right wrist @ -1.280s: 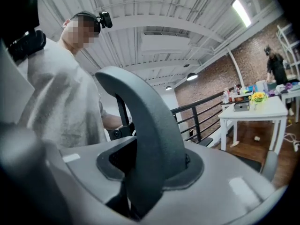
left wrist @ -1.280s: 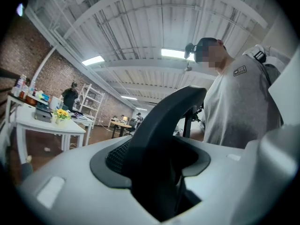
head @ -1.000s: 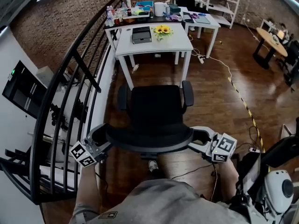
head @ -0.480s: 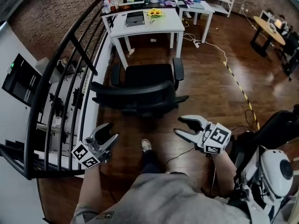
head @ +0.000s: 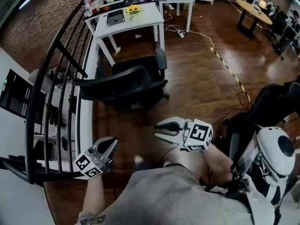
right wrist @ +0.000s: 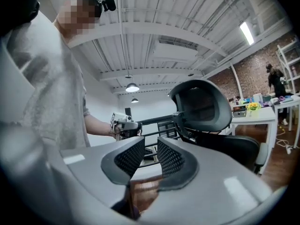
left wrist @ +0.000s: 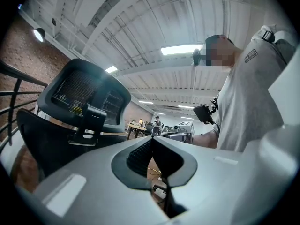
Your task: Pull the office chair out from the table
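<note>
Already the office chair [head: 126,83] at eleven o'clock stands clear of the tabletop [head: 136,20]; your left tool [head: 110,143] is pressed together, your right tool [head: 158,129] narrowly apart, just closing; both empty; leave it parked.

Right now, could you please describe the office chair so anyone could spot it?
Find the black railing on the left, then the white table beside it. The chair stands just before that table: all black, with armrests and a curved back.
</note>
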A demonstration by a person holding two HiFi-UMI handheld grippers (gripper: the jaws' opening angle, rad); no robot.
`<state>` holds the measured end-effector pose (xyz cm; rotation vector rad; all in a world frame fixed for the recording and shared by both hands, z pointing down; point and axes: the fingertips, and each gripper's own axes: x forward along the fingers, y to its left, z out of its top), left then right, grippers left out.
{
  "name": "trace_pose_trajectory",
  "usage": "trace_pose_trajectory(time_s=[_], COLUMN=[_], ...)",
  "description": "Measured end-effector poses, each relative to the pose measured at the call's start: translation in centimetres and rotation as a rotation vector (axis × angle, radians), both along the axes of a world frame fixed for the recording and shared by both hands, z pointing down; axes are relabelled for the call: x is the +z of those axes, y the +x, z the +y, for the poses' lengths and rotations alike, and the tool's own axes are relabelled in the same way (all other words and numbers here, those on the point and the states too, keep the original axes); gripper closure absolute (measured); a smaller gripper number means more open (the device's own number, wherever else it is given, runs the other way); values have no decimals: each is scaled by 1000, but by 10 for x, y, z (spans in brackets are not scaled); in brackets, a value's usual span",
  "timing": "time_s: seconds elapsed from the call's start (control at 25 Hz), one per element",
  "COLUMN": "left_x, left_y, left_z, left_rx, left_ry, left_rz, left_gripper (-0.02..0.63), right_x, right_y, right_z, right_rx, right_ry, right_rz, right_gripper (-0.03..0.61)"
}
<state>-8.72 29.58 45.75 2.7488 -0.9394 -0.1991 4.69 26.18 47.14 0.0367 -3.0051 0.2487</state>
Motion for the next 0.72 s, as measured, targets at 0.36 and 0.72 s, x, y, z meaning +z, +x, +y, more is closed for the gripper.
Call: trace_pose_trajectory(time_s=[0.36, 0.72], left_x=[-1, 8], left_y=[19, 28], left_z=[15, 43], left_rx=[142, 286], left_ry=[-27, -56], left_rz=[7, 13], left_gripper=[614, 614], right_x=[1, 12], right_y=[-21, -51], right_z=[21, 63], right_rx=[22, 36], right_ry=[-10, -40], right_rz=[20, 45], right_gripper=[522, 546])
